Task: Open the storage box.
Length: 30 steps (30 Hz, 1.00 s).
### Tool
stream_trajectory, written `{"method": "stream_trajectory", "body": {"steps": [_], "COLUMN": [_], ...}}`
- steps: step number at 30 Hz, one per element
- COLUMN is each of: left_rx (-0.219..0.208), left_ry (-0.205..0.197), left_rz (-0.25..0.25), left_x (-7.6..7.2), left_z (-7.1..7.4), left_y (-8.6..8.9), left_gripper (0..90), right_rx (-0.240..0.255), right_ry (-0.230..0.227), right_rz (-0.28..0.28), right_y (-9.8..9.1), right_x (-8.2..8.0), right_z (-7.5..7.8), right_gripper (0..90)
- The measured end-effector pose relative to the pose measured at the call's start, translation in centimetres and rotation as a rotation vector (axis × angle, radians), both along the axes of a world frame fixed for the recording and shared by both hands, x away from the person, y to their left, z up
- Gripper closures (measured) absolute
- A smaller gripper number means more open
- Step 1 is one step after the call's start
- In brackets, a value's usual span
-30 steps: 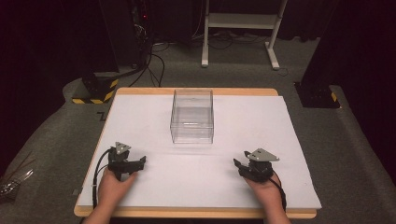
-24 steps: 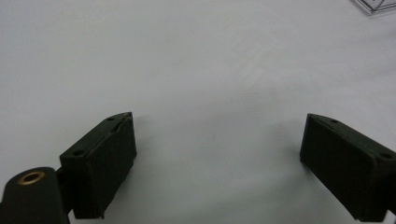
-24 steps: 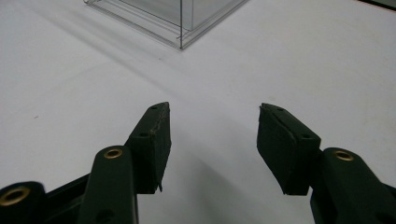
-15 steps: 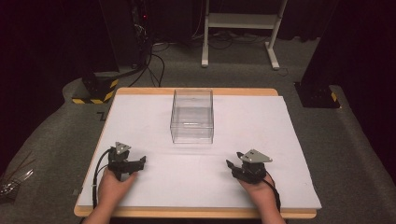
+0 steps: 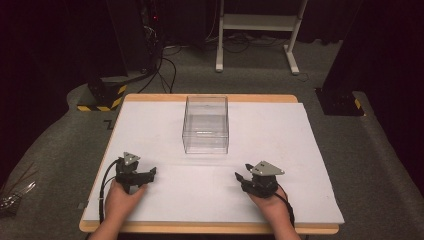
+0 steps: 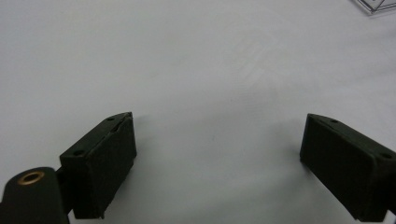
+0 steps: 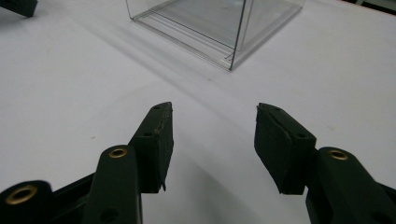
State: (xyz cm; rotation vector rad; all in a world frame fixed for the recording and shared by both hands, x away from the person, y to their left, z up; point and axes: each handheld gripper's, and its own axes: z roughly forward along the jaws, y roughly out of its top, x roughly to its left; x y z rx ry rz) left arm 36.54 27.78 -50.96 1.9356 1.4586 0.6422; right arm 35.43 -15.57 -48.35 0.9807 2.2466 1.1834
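Observation:
A clear, empty plastic box [image 5: 206, 125] stands upright at the middle back of the white sheet [image 5: 270, 135]. My left gripper [image 5: 150, 172] rests near the front left, held in a hand, and points right. Its jaws stand wide open over bare sheet [image 6: 217, 121], with a corner of the box [image 6: 376, 4] at the top right. My right gripper [image 5: 239, 176] lies at the front right and points left toward the box [image 7: 219, 23]. Its jaws [image 7: 214, 109] are open with nothing between them, and they have just been closing a little.
The sheet covers a wooden table [image 5: 210, 228]. Behind the table, a white stand [image 5: 255, 30] and cables sit on the floor. A black-and-yellow base [image 5: 100, 97] is at the back left and a dark post [image 5: 345, 75] at the right.
My right gripper has slid left toward the middle of the table. The left gripper and the box have not moved.

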Motion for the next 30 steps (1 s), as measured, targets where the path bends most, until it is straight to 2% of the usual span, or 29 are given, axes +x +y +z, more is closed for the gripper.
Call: {"method": "stream_trajectory", "body": {"steps": [16, 24, 30], "left_rx": [-0.001, 0.0, 0.0], "left_ry": [0.0, 0.0, 0.0], "left_rz": [0.001, 0.0, 0.0], "left_x": [0.0, 0.0, 0.0], "left_z": [0.0, 0.0, 0.0], "left_y": [0.0, 0.0, 0.0], "left_gripper": [11.0, 11.0, 11.0], "right_rx": [0.047, 0.047, 0.058], "right_ry": [0.011, 0.017, 0.015], "right_rz": [0.01, -0.002, 0.024], "right_y": [1.9, 3.0, 4.7], "right_x": [0.7, 1.7, 2.6], "right_z": [0.2, 0.6, 0.8], "right_gripper": [51.3, 51.4, 51.4]}}
